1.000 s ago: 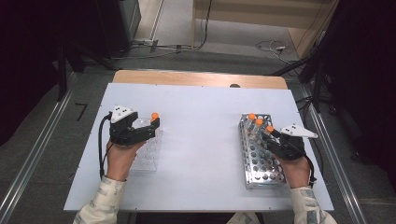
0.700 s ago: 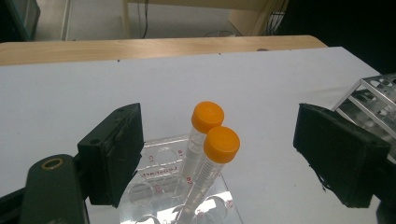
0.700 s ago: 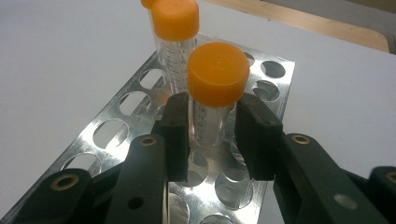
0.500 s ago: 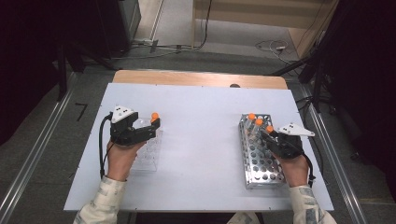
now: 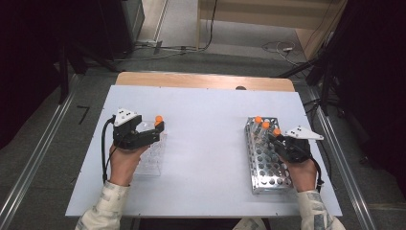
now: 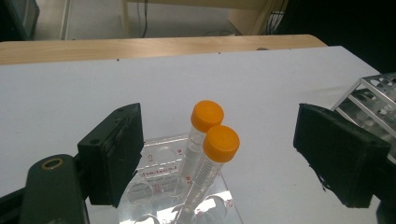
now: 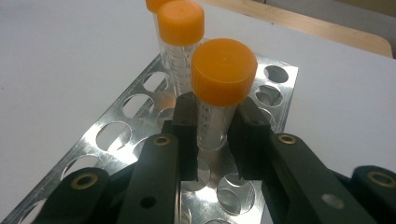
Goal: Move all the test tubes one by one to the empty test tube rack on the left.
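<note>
right hand-held gripper (image 7: pixel 212 140) now pinches an orange-capped clear plastic tube (image 7: pixel 219 88) in the perforated metal rack (image 5: pixel 265 163), ready to lift. left hand-held gripper (image 6: pixel 219 158) stays spread around two tubes (image 6: pixel 205 154) in the clear acrylic rack (image 6: pixel 159 196).

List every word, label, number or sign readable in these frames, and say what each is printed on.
"C1": red, on the clear rack, beside a well, in the left gripper view.
Other red marks and a line of red lettering on the clear rack: too blurred to read.
Graduation marks on the tube in the right gripper: too small to read.
Graduations on the two tubes in the clear rack: unreadable.
Metal rack: no text seen.
</note>
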A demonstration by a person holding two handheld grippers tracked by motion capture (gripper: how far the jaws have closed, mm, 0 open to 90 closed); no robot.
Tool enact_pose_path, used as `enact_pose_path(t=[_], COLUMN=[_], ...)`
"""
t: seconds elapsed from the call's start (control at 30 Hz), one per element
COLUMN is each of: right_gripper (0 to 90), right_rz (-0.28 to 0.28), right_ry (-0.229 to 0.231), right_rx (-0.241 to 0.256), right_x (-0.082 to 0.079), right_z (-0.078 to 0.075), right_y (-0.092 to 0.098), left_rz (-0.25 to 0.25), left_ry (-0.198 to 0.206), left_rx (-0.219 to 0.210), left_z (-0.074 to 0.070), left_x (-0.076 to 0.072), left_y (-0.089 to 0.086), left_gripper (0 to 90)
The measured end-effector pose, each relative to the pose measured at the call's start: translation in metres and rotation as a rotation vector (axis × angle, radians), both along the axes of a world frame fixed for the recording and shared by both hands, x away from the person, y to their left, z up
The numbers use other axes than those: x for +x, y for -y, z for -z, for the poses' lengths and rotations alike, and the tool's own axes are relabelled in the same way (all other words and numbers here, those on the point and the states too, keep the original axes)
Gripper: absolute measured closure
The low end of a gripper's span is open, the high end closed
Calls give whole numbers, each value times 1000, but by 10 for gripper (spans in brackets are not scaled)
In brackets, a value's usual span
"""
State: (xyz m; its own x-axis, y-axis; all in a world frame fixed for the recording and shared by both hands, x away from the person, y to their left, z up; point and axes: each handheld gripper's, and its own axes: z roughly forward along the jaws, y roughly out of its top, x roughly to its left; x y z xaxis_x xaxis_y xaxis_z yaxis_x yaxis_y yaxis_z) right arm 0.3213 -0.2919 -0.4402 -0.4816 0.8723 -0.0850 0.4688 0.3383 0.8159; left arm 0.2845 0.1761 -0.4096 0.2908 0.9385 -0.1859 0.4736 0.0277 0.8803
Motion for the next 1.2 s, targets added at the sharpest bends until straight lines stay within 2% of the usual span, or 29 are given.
enact_pose_path(t=[0.27,0.73,1.2], right_gripper=[709,711,710], right_rz=[8,20,-9], right_ry=[7,50,103], right_rx=[2,46,81], right_x=[-3,-13,-32], right_z=[-7,-30,-55], right_y=[-1,4,4], left_rz=[4,7,9], left_ry=[3,2,6], left_rx=[-1,-3,-8], left_z=[0,0,0], left_x=[0,0,0], left_y=[0,1,2], left_gripper=[163,163,163])
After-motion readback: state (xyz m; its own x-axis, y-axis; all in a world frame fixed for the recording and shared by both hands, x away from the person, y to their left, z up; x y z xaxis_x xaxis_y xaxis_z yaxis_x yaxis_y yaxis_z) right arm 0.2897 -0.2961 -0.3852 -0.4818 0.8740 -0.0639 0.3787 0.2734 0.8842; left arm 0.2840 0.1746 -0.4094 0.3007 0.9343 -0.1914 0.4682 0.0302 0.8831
